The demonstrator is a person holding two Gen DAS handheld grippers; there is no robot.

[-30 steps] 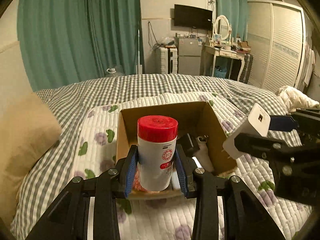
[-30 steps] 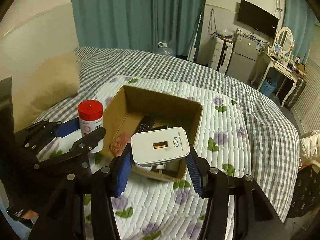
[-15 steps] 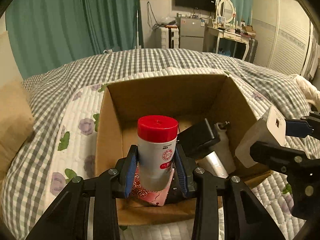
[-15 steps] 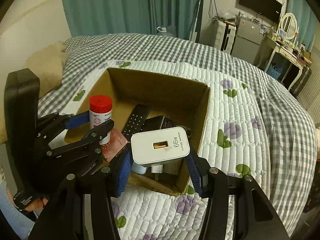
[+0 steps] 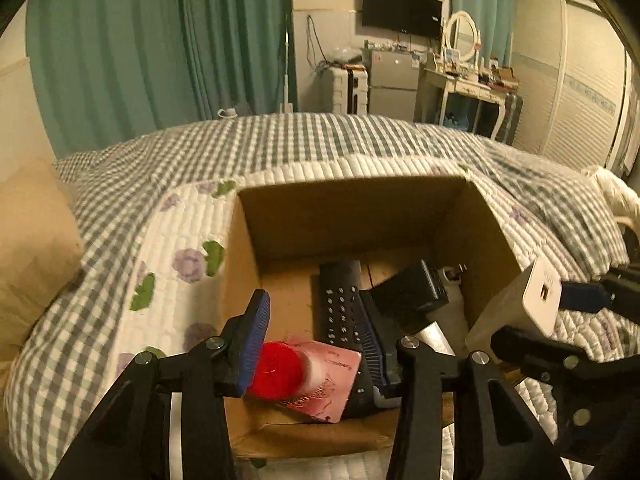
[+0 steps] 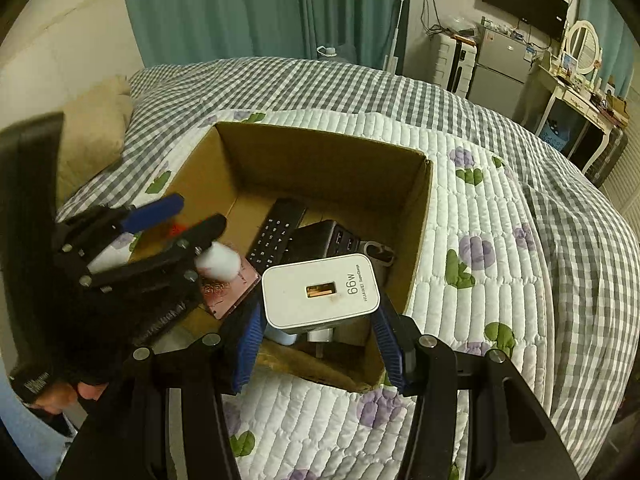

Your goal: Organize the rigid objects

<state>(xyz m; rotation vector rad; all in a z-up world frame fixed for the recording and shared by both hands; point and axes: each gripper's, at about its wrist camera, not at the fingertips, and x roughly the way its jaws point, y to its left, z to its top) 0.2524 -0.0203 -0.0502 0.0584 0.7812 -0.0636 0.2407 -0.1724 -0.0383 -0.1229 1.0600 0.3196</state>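
Right wrist view: right gripper (image 6: 318,330) pinching rigid, smooth white plastic charger block (image 6: 320,290) by flat sides; left gripper (image 5: 314,334) spread, red-capped white bottle (image 5: 280,372) loose.

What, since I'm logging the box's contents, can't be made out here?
Bottle: motion-blurred in both views; label unreadable.
Pink card, left view: partly under the bottle, print blurred.
Silver item, left view: partly under the black adapter.
Box near corner, right view: hidden by the charger.

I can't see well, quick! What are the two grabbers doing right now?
Left gripper: open, the red-capped bottle dropping free into the box.
Right gripper: shut on the white charger.
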